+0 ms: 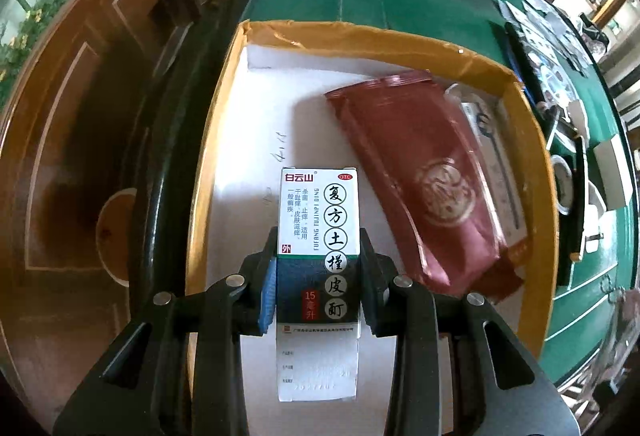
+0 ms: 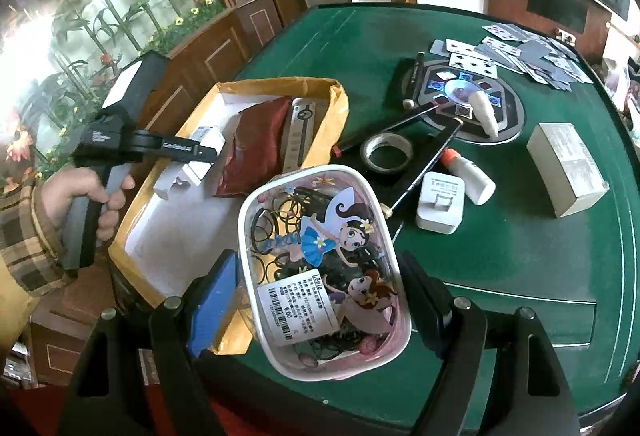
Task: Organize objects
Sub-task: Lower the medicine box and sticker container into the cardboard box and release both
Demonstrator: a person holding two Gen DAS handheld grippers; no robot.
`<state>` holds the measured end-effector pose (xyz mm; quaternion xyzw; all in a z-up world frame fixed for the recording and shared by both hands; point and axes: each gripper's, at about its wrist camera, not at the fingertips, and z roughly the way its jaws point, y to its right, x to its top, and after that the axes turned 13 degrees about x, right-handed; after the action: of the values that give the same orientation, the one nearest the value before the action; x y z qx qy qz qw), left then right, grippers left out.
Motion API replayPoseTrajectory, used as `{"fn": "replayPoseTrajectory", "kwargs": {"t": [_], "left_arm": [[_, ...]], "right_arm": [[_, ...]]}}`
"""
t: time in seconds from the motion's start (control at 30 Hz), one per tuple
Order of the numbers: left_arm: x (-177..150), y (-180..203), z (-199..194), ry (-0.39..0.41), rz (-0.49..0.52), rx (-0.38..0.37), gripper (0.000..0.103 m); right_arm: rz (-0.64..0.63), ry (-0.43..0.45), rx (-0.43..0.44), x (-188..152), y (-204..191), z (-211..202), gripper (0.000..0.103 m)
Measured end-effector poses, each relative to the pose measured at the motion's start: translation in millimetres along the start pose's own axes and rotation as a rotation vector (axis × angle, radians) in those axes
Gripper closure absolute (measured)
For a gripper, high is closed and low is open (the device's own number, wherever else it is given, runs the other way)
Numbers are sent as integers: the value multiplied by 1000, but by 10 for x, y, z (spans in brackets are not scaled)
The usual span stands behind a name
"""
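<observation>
Cardboard tray [image 1: 532,139] with yellow walls was the drop spot, so the white medicine carton [image 1: 318,236] was pinched narrowly by the left gripper [image 1: 320,276] over its near-left corner, while the clear cartoon-printed tub of hair ties [image 2: 324,268] was clamped wide in the right gripper [image 2: 320,300].

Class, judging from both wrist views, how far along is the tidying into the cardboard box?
Done: the red pouch and a silver item lie in the cardboard box. In hand: the left gripper holds the medicine carton over it; the right gripper clamps the hair-tie tub. Left: tape roll, charger, playing cards.
</observation>
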<state>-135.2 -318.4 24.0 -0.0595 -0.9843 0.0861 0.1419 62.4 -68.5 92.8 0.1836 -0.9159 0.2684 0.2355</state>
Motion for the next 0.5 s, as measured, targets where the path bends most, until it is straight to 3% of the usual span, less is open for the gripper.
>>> {"fn": "replayPoseTrajectory", "kwargs": {"t": [0.5], "left_arm": [[315,-3,147,-11,-17,-18,70]], "right_arm": [[-96,-67,118,97,-465,348,24]]}}
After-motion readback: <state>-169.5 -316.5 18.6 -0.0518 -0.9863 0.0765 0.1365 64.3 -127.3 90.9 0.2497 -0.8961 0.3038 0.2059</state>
